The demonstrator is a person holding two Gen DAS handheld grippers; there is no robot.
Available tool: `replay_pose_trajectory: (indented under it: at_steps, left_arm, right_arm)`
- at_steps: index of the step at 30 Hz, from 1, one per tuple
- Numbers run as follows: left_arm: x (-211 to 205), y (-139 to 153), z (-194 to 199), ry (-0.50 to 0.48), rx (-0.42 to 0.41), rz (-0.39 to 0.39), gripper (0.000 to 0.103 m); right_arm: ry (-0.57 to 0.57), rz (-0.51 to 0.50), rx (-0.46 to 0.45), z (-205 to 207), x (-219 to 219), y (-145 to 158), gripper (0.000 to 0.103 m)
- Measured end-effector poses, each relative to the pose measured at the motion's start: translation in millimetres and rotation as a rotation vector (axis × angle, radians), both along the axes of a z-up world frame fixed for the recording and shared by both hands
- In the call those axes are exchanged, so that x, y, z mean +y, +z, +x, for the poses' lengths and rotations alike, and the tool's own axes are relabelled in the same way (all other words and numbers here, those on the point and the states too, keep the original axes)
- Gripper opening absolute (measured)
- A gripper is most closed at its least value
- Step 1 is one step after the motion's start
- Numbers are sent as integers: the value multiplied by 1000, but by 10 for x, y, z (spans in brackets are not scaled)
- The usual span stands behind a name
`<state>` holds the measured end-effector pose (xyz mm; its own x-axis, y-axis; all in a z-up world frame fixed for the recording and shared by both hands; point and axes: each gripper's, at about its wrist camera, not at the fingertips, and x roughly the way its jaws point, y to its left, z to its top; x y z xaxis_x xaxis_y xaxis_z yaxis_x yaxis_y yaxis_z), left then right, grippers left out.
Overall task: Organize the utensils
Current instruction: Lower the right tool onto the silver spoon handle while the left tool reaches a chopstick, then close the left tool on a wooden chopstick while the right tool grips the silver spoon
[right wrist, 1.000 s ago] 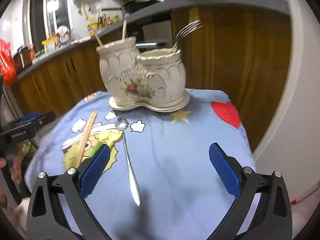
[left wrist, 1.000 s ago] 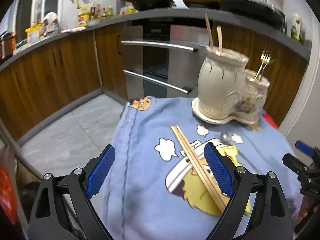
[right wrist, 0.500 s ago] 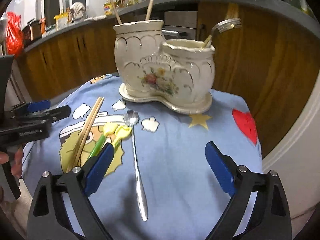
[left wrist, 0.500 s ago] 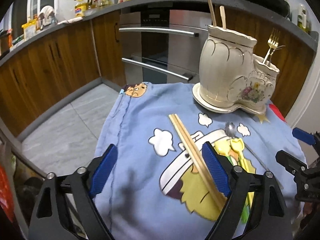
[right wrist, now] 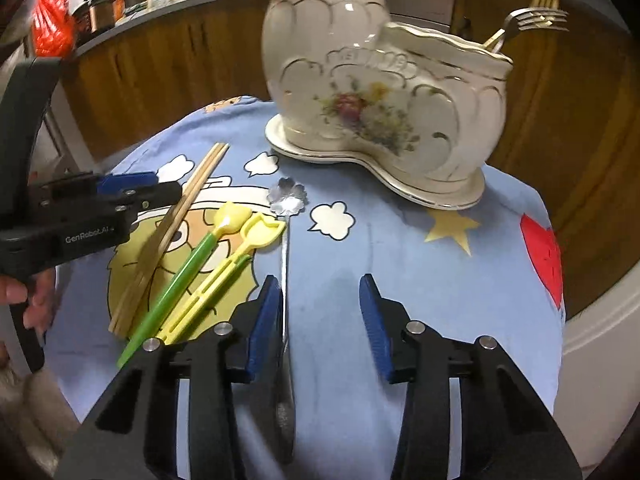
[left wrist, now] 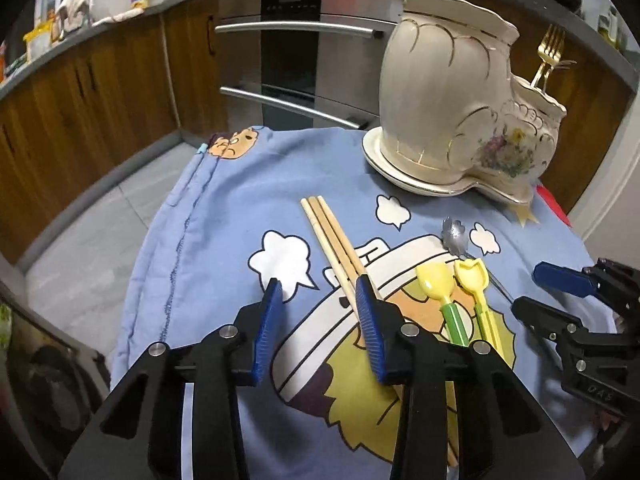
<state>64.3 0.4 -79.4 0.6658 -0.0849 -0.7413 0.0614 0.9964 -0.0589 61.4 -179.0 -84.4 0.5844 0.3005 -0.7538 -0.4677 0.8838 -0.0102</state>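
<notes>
On the blue cartoon cloth lie a pair of wooden chopsticks, two yellow-green plastic spoons and a silver spoon. My left gripper hovers low with its jaws closing. The chopsticks run under its right finger and are not pinched. My right gripper is closing too. The silver spoon's handle lies just inside its left finger, untouched. A white ceramic holder at the back holds forks and chopsticks.
The small table drops off on every side. Behind it are wooden cabinets, an oven with bar handles and a grey floor. A hand holds the left gripper's grip. A red bag sits on the far counter.
Both grippers have come down closer to the cloth, and their jaws have narrowed from wide apart to about half. The utensils have not moved.
</notes>
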Motion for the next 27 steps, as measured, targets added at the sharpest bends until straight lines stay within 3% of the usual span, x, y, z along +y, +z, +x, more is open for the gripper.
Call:
replay_pose_trajectory:
  at_steps: [4, 7, 13, 14, 15, 16, 19, 22, 24, 27]
  left_arm:
    - [-2, 8, 46, -13, 9, 20, 37]
    - [-85, 0, 147, -32, 28, 101, 35]
    - [-137, 25, 142, -103, 70, 130, 18]
    - [-126, 25, 130, -121, 69, 140, 15]
    - [-115, 24, 118, -134, 66, 151, 10]
    - [-99, 24, 117, -143, 63, 151, 10]
    - [-51, 34, 123, -146, 67, 122, 8]
    - [-33, 37, 69, -140, 70, 112, 6]
    - [-17, 61, -30, -167, 89, 65, 5]
    - [-16, 98, -196, -186, 87, 72, 5]
  right_arm:
    - [20, 1, 6, 10, 55, -17, 37]
    - [24, 14, 22, 53, 71, -17, 33]
    - [43, 26, 41, 105, 175, -18, 22]
    - [34, 44, 49, 124, 151, -20, 19]
    - [23, 54, 53, 128, 145, -36, 9]
    - [14, 71, 60, 141, 111, -36, 4]
    - [3, 116, 72, 129, 45, -44, 3]
    - [-8, 100, 51, 11, 1, -17, 3]
    - [-6, 83, 27, -104, -40, 29, 3]
    - [-18, 81, 4, -210, -114, 82, 3]
